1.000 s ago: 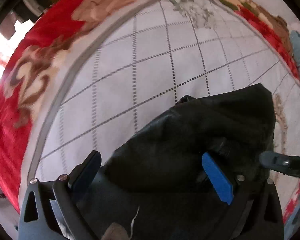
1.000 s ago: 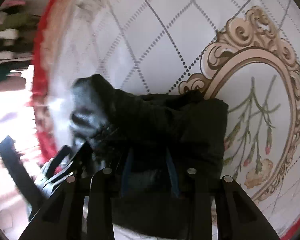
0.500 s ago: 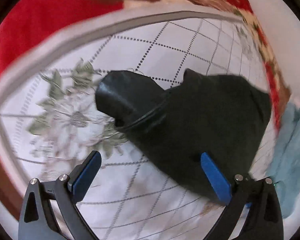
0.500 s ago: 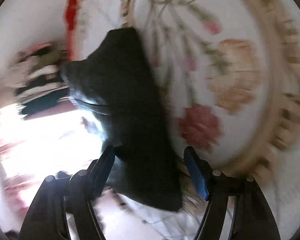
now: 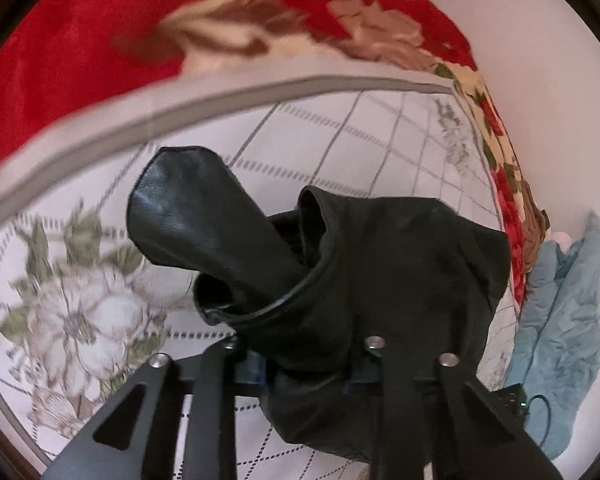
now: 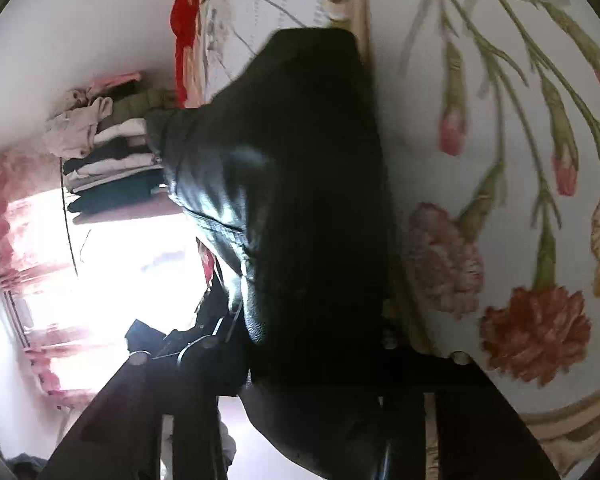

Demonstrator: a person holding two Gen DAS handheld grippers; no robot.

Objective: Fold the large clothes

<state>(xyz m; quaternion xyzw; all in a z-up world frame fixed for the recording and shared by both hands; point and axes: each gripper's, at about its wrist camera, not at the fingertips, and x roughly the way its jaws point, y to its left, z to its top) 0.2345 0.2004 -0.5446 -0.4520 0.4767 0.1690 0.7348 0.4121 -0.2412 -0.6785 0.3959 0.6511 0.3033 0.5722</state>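
**Gripping a black leather jacket over a floral bed cover**

Filling the lower middle of the left wrist view, the black leather jacket sits bunched between the arms of the left claw, whose fingers are drawn in close against the dark material and pinch it; only slivers of the blue pads show at either side of the bundle. A sleeve sticks out toward the upper left of the frame, its cuff end folded flat, and it emerges from a rounded opening with a piped edge. Behind the jacket lies the white bed cover, printed with a dotted grid and a pale flower at the lower left. A red floral blanket crosses the top of the frame, and a light blue garment lies crumpled at the right edge.

From the right wrist view the same jacket runs from the upper middle down to the bottom of the frame, its glossy seam catching light on the left side. The right claw is closed on the lower part of the garment, with its fingers mostly buried in the dark folds. Pink and red carnations printed on the bed cover fill the right half. A stack of folded clothes sits at the left, above a bright window with a pink curtain.
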